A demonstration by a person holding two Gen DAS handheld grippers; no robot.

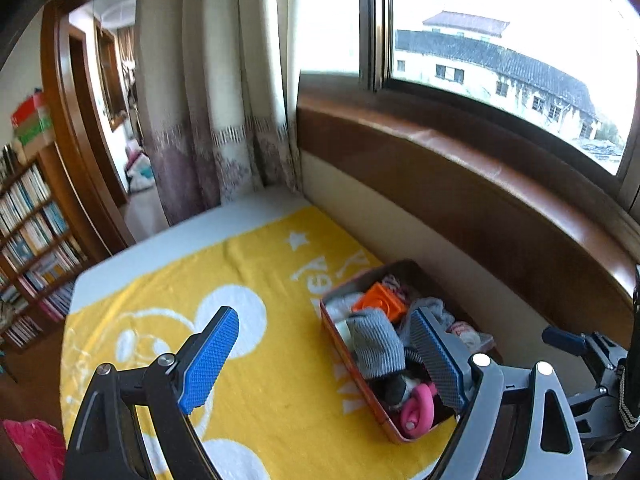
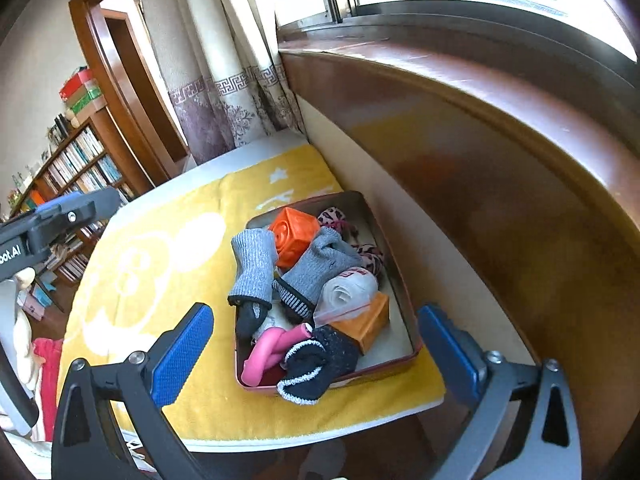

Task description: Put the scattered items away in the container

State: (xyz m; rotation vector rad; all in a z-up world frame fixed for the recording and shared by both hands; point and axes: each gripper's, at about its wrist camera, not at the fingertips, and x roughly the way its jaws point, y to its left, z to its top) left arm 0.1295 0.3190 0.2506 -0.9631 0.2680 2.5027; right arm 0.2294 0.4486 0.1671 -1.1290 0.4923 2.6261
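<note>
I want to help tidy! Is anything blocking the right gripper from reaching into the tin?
Nothing visible blocks it. The right gripper hangs open just above the near end of the tin, empty. The black sock droops over the near rim.

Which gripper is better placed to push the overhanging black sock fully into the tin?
Right, probably: the right gripper is open, with the black sock between its fingers.

left gripper [image 1: 324, 360] jaws apart, empty; right gripper [image 2: 316, 352] seemingly widest, empty
</note>
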